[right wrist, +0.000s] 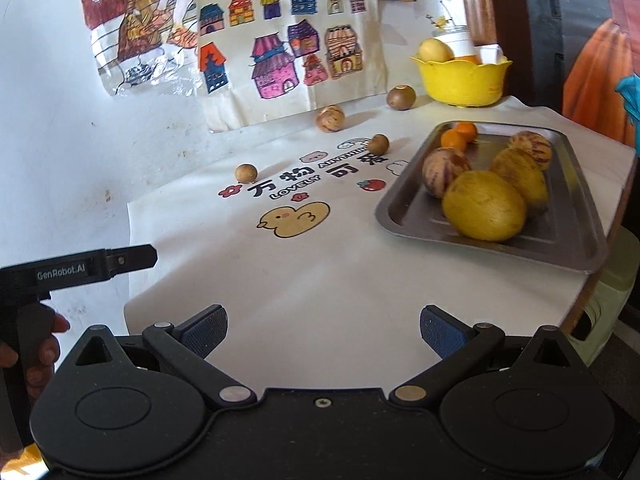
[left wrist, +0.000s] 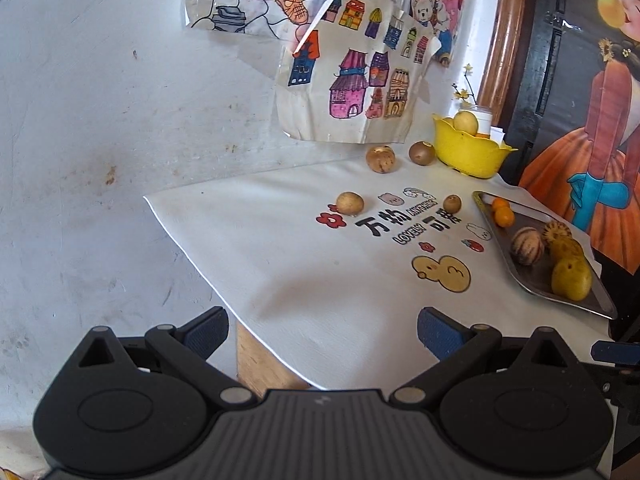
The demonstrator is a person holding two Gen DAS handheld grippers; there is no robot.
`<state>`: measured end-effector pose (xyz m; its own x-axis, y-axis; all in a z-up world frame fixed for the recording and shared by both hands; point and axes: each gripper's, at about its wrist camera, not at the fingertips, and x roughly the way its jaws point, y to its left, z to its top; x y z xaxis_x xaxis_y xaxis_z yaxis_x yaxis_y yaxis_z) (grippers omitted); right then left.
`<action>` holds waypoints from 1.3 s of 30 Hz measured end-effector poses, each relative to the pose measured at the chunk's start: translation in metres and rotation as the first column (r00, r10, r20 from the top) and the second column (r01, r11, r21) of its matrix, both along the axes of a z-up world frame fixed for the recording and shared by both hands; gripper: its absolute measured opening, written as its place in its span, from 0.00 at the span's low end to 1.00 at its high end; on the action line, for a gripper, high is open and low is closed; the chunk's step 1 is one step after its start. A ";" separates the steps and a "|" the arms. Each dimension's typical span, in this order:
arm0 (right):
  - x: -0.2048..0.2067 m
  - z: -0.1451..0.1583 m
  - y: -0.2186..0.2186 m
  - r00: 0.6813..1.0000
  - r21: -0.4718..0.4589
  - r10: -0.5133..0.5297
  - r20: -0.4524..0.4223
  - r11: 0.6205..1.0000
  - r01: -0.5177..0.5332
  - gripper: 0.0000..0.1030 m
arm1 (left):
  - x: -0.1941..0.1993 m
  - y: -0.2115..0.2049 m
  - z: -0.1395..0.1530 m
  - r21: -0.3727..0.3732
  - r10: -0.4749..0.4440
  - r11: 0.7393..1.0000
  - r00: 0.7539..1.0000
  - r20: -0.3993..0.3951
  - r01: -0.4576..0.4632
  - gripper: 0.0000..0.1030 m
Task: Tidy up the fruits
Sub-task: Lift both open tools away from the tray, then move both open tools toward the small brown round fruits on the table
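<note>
Right wrist view: four small brown fruits [right wrist: 245, 173] lie loose on the white printed cloth [right wrist: 320, 280], well apart from each other. The metal tray [right wrist: 404, 216] holds two small oranges [right wrist: 454, 139], two striped melons [right wrist: 442, 170] and two yellow fruits [right wrist: 484, 205]. A yellow bowl [right wrist: 464, 80] at the back holds one pale fruit and something orange. The right gripper [right wrist: 323, 330] hangs above the cloth's near edge, fingers spread wide, empty. The left gripper [left wrist: 322, 330] is likewise wide and empty. Children's drawings [right wrist: 280, 52] cover the white wall.
</note>
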<state>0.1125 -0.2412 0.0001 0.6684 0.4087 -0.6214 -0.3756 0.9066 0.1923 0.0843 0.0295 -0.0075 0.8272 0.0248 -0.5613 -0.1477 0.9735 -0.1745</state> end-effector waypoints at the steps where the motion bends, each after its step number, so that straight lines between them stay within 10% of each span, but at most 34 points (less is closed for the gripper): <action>1: 0.002 0.000 0.002 1.000 -0.005 0.009 0.001 1.000 -0.009 0.99 | 0.002 0.001 0.000 0.000 -0.001 1.000 1.000 0.000 0.001 1.00; 24: 0.114 0.030 0.053 0.953 -0.323 0.276 0.127 0.920 -0.223 0.99 | 0.100 0.015 0.005 0.018 -0.030 0.999 0.999 -0.013 0.030 1.00; 39: 0.248 0.026 0.061 0.972 -0.276 0.231 -0.048 0.932 -0.236 0.99 | 0.169 -0.009 -0.008 0.068 -0.112 0.991 0.992 -0.057 0.116 1.00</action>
<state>0.3600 -0.1803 0.0265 0.5651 0.3617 -0.7415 -0.5822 0.8116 -0.0478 0.2529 0.0204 -0.0154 0.7961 -0.0266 -0.6045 -0.0421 0.9942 -0.0992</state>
